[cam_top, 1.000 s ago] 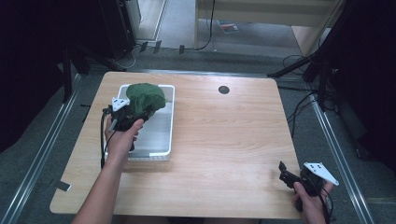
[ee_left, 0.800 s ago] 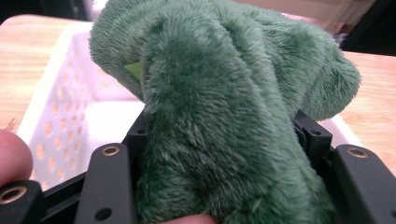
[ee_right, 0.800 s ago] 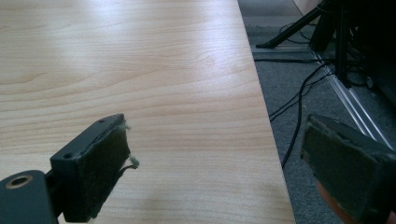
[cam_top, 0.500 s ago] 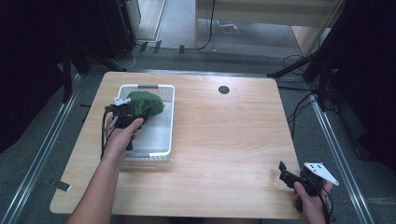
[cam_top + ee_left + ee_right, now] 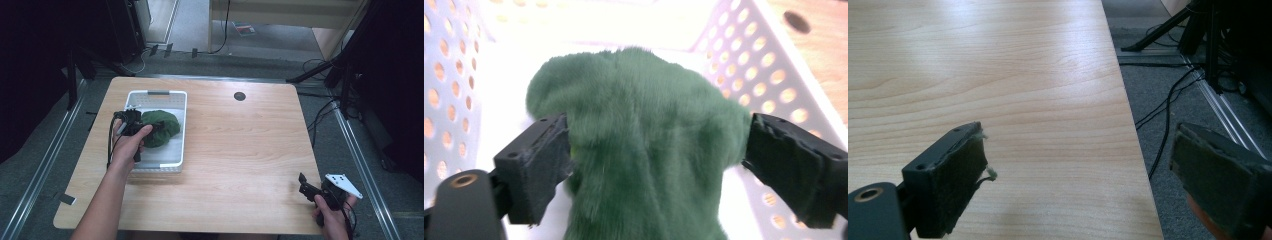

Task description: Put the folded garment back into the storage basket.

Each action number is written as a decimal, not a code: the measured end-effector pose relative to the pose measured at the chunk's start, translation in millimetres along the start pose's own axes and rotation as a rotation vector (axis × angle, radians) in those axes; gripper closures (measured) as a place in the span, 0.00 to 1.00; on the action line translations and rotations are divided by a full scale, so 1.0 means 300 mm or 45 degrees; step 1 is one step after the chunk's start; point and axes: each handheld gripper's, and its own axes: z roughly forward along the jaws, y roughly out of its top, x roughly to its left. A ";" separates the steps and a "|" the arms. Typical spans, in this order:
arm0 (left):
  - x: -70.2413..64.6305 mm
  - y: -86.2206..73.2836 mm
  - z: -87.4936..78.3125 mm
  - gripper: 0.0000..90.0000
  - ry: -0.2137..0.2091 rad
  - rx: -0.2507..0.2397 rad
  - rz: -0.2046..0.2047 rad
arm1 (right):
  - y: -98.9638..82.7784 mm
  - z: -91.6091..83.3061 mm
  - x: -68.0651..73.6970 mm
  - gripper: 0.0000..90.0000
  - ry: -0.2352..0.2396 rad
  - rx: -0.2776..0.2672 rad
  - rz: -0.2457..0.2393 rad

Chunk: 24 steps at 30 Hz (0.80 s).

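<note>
A green furry cloth (image 5: 162,127) lies bunched in the white perforated basket (image 5: 155,93) on the left half of the table. My left gripper (image 5: 152,129) is low in the basket, held by a hand. Its jaws have just been opening, and they now stand wide with the green cloth (image 5: 639,135) between them, the pads (image 5: 541,165) at its sides rather than squeezing it. The basket wall (image 5: 744,60) rises on both sides. My right gripper (image 5: 303,183) rests in a hand at the table's near right corner. In its own view the right gripper (image 5: 1078,170) is open over bare wood.
The wooden table (image 5: 240,150) has a small black round hole (image 5: 239,96) near its far edge. Its right edge (image 5: 1128,110) drops to grey floor with cables and black stand legs (image 5: 345,75). Metal rails run along both sides.
The left hand has carried the green cloth from above the basket's far end down into its middle. The cloth now lies on the basket floor. The right hand has kept still.
</note>
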 end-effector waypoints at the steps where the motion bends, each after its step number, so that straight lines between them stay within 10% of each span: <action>1: 0.000 0.002 -0.007 0.10 -0.011 -0.009 -0.004 | 0.000 0.000 0.000 0.09 0.000 0.000 0.000; 11: -0.011 0.008 -0.112 0.06 -0.133 -0.213 0.063 | 0.000 0.000 0.000 0.09 -0.001 -0.004 -0.011; 24: 0.025 -0.031 -0.259 0.05 -0.124 -0.347 0.121 | 0.000 0.000 0.002 0.09 -0.010 -0.001 -0.016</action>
